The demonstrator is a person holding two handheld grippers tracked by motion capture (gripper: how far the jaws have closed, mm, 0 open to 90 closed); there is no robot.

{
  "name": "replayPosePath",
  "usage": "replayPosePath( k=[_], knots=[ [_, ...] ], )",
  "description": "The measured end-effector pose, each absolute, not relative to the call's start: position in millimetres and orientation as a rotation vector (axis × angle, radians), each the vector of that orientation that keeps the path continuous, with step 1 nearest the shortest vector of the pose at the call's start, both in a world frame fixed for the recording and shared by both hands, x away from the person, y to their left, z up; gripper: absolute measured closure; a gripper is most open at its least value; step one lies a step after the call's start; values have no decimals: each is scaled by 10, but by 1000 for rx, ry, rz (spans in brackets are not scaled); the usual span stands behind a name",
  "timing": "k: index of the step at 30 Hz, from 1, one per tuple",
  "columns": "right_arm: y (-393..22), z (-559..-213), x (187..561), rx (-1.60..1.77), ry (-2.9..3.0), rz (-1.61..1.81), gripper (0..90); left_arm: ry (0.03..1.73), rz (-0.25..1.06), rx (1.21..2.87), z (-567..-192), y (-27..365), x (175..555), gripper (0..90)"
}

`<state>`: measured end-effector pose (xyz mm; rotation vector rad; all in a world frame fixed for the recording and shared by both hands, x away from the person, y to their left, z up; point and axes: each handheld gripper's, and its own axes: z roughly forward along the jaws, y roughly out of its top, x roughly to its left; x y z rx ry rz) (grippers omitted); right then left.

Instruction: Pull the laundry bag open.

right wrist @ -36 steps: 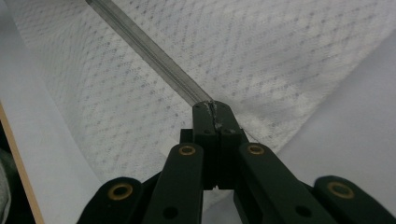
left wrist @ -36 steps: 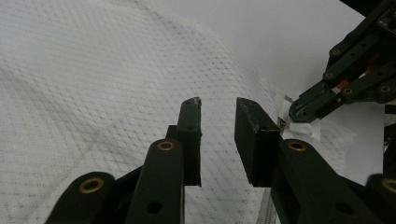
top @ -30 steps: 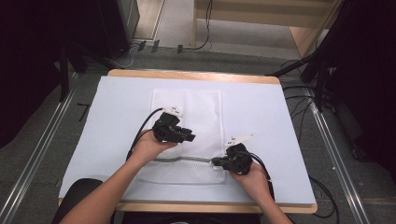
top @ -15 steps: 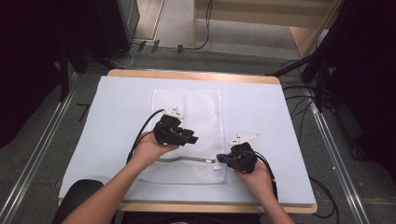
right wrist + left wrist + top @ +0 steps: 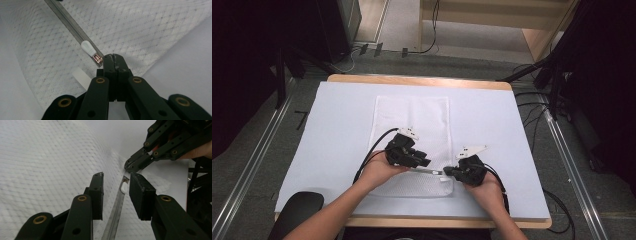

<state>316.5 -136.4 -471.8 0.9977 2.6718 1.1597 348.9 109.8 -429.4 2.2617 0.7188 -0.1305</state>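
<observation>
The left gripper (image 5: 115, 195) stands half open astride the zipper (image 5: 115, 212), its jaws having just narrowed a little, ready for the white pull (image 5: 124, 187) just ahead. Beyond, the right gripper (image 5: 132, 166) is clamped on the bag (image 5: 412, 125) at the zipper's end, probably to hold it taut. The zipper runs lengthwise from one gripper to the other.

We see two black handheld grippers, the left gripper (image 5: 424, 162) and the right gripper (image 5: 448, 171), each built of flat linkage bars pinned with brass-coloured rivets. The left gripper's pads (image 5: 98, 195) are blocky and rectangular, with worn, scuffed edges. The right gripper's tips carry pale scratches. Each body bears a small white plate on top, and a black cable (image 5: 371, 150) trails from each. Our forearms are bare, with no sleeves in view.
</observation>
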Motion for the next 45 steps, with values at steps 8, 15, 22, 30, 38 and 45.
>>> replayPosePath(
  k=[8,15,22,30,38,45],
  knots=[
    [-1366,-4720,3162,985,2674,1161,900,693,-160,2285,-4386,987,3434,711],
    [-1366,-4721,3162,990,2674,1164,900,690,-206,2300,-4494,869,3419,779],
    [-1364,-4719,3160,985,2673,1159,900,701,-232,2308,-4593,801,3425,797],
    [-1361,-4716,3157,981,2674,1153,900,722,-211,2298,-4565,852,3464,794],
    [-1360,-4716,3158,978,2675,1152,900,721,-228,2308,-4642,810,3450,746],
    [-1361,-4716,3157,976,2677,1152,900,726,-233,2311,-4632,812,3430,793]
  ],
)
